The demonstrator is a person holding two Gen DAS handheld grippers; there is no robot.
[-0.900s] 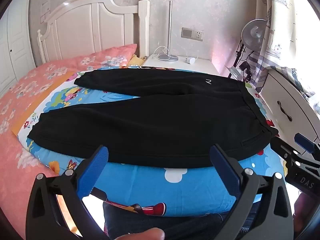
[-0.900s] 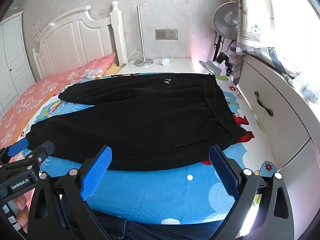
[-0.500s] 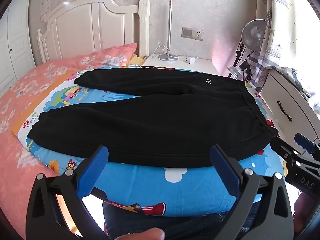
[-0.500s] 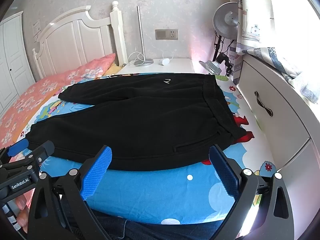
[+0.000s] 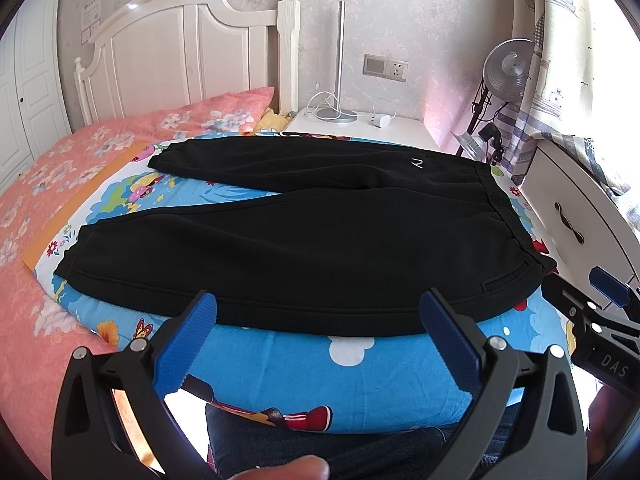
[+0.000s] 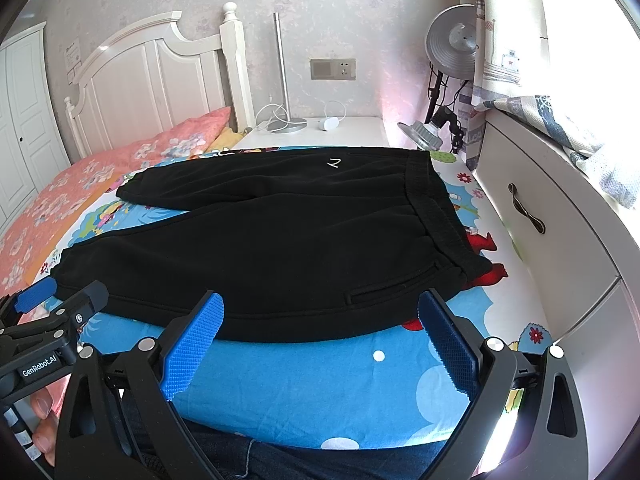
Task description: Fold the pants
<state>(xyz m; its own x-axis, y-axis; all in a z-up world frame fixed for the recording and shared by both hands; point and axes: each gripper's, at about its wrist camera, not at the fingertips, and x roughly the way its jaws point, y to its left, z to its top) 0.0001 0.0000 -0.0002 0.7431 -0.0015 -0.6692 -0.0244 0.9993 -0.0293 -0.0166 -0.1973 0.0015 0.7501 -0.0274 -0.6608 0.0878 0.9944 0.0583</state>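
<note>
**Black pants laid flat on the bed, both claws held wide just short of them**

A pair of black pants (image 5: 312, 240) lies spread out flat across the blue cartoon bedsheet (image 5: 320, 368). The waistband is at the right end, close to the white drawer unit (image 5: 576, 224), and the two legs run off to the left, splitting into a narrow V. The far leg ends beside the pink flowered bedspread (image 5: 80, 168), and a small white logo sits on the far side near the waistband. A slit pocket shows on the near side toward the right end.

The left claw (image 5: 316, 340) is held over the near edge of the bed, tilted downward. Its two blue pads stand wide apart with nothing between them, and the near hem of the pants lies just beyond the tips, not touching them. It faces the middle of the near leg.

The right claw (image 6: 320, 336) is held the same way, further toward the waistband end, pads spread wide and gripping nothing. The near edge of the pants, with the pocket, lies just past its tips.

Each claw shows at the edge of the other's view. At the far side stand a white headboard (image 5: 188, 52) and a nightstand (image 5: 360, 132) with a lamp base and a charger on it.
</note>
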